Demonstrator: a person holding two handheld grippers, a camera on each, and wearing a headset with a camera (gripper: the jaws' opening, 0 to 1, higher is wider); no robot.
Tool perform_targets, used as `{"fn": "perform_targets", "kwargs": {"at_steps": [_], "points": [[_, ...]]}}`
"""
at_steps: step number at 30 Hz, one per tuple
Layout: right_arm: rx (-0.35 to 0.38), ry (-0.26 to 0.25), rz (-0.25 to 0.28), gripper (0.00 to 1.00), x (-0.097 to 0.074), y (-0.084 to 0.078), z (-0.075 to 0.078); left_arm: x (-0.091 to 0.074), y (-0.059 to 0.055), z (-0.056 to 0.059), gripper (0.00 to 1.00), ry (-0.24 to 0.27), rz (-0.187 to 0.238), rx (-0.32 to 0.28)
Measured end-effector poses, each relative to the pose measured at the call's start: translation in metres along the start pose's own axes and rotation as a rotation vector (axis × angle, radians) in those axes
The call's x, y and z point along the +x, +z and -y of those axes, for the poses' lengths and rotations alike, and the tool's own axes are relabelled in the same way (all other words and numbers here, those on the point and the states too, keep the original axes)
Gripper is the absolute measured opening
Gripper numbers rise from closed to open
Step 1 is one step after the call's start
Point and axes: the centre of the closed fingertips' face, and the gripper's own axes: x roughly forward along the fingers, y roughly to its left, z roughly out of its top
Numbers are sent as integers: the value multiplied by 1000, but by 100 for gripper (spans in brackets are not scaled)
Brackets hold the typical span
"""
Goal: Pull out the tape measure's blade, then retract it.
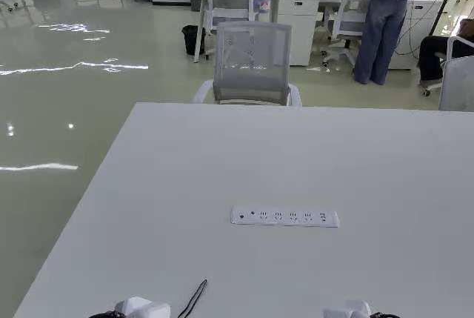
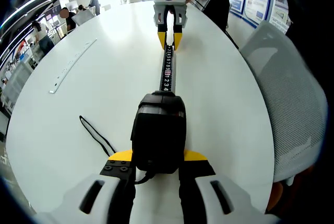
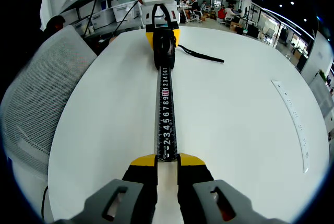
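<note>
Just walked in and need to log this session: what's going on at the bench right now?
A person works a handheld gripper in each hand at a white table. The left gripper is clamped on the black tape measure, and the right gripper pinches the tip of its blade, which lies drawn out flat on the table between them. Retracting is not yet done. A power strip lies farther across the table.

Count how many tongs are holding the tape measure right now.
2: the left tongs clamp its black case; the right tongs pinch the extended blade at its tip.
</note>
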Motion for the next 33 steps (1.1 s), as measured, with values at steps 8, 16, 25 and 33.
{"fn": "perform_targets", "kwargs": {"at_steps": [8, 16, 25, 33], "points": [[4, 0, 0, 12, -2, -2, -1, -1, 1, 0, 27, 0, -1, 0], [8, -1, -1, 12, -3, -5, -1, 0, 0, 0, 27, 0, -1, -2], [12, -2, -3, 12, -5, -9, -1, 1, 0, 0, 27, 0, -4, -2], [10, -4, -10, 12, -7, -13, -2, 0, 0, 0, 27, 0, -7, 0]]}}
